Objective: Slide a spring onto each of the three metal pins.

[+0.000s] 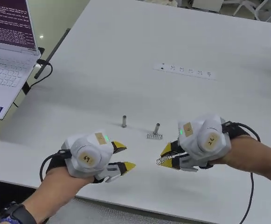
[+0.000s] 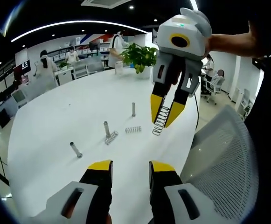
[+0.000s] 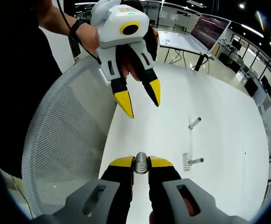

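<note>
At right tongs (image 3: pixel 141 162), spring (image 3: pixel 141 169) clamped end-on, length hidden btwn tips.

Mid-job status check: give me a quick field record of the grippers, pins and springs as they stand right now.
left gripper: open, holding nothing
right gripper: shut on the held spring, above the table
pins: three, standing apart on the table
loose springs: two lying on the table, one at the middle pin's base
springs on pins: none visibly slid on
</note>
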Tool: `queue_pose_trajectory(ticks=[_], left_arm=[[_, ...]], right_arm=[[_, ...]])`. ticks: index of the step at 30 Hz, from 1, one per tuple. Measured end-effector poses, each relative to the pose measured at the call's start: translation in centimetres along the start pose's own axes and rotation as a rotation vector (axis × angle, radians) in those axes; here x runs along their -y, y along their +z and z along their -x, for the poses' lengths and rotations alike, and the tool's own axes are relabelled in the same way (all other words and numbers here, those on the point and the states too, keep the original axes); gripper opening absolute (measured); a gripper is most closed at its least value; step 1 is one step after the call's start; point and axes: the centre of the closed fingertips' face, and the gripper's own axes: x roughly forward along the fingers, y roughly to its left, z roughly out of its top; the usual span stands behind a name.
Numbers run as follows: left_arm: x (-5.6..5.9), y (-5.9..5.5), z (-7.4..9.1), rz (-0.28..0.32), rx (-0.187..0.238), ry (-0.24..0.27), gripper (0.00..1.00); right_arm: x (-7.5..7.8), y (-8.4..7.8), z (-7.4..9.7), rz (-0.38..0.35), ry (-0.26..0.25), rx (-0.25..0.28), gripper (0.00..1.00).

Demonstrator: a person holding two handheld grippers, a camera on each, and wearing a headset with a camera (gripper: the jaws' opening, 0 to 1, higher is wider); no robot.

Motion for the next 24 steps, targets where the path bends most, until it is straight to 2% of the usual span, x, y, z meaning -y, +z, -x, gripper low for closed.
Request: queue_pose_trajectory(ticks=[6,15,24], left_arm=[[-1.6,-0.5,1.4,0.034,0.010,0.047,0.27],[-2.7,-1.6,2.9,0.063,0.008,0.077,0.34],[-3.4,-2.5,3.8,0.098,0.011,0.099,0.41]], right_arm=[[0.5,0.7,-0.7,0.007,0.006,-0.003,0.09],[1.6,1.9,-1.5,0.007,0.010,-0.002,0.09],[3.4,3.0,-2.4,-0.009,-0.003,-0.012,0.09]])
